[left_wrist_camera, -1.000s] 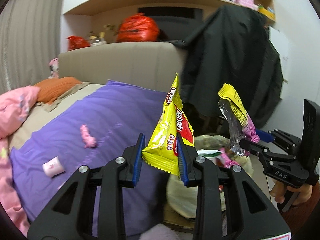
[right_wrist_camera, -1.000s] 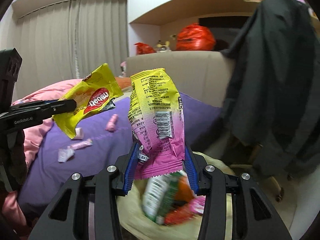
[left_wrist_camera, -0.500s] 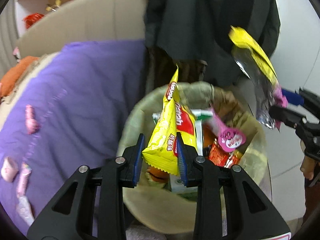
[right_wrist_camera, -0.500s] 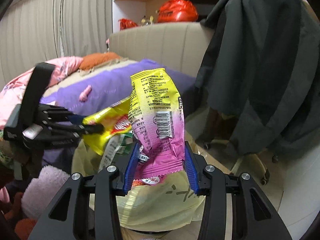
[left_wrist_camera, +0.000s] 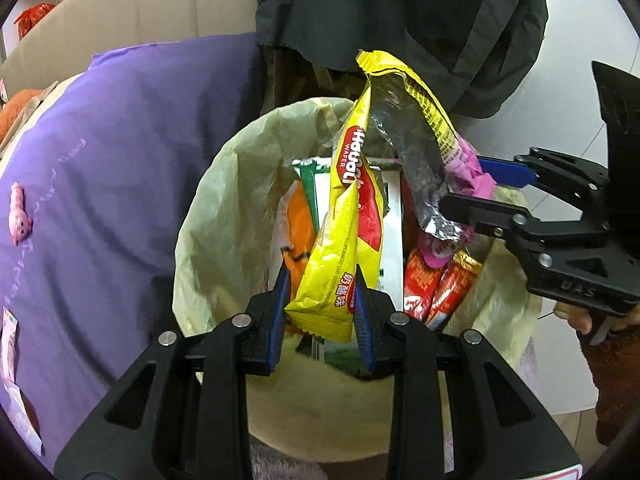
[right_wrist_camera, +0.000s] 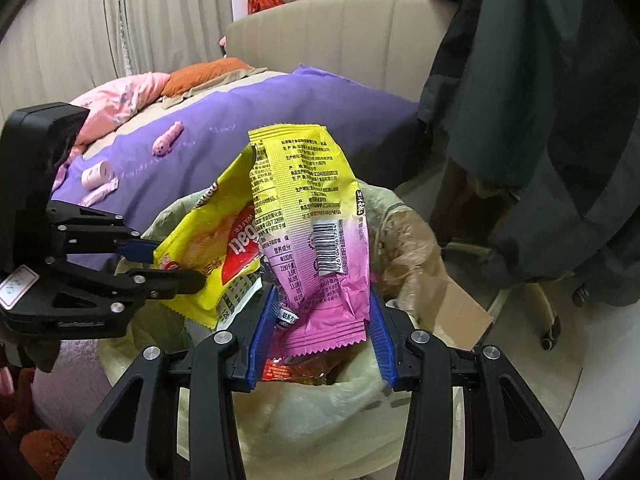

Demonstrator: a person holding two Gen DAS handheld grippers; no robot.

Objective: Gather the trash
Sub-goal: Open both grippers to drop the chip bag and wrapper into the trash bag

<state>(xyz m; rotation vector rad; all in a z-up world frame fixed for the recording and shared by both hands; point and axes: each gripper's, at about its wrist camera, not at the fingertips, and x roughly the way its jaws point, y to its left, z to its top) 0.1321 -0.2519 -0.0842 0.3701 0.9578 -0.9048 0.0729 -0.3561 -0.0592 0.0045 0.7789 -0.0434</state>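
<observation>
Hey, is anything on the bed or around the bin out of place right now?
Yes. Litter lies on the purple blanket: a pink worm-shaped piece, a small pink roll and a wrapper beside it. The bin looks nearly full.

Bin (left_wrist_camera: 208,216) floor: hidden under packets and liner.
White carton (left_wrist_camera: 390,240) in bin: mostly covered by yellow wafer packet (left_wrist_camera: 348,236); print unreadable.
Orange packet (left_wrist_camera: 298,236): partly behind left gripper (left_wrist_camera: 320,320) pad.
Red wrappers (left_wrist_camera: 436,288): lower ends cut by bin rim; lettering too small.
Pink-and-yellow packet (right_wrist_camera: 316,232): small print illegible; bottom corners tucked behind right gripper (right_wrist_camera: 320,328) pads.
Hand (left_wrist_camera: 576,316) on right gripper: only fingertips visible.
Chair (right_wrist_camera: 548,320) under dark coat (right_wrist_camera: 540,100): just one wheeled leg showing.
Wrappers (left_wrist_camera: 12,360) on purple blanket (left_wrist_camera: 120,160): clipped by left edge.
</observation>
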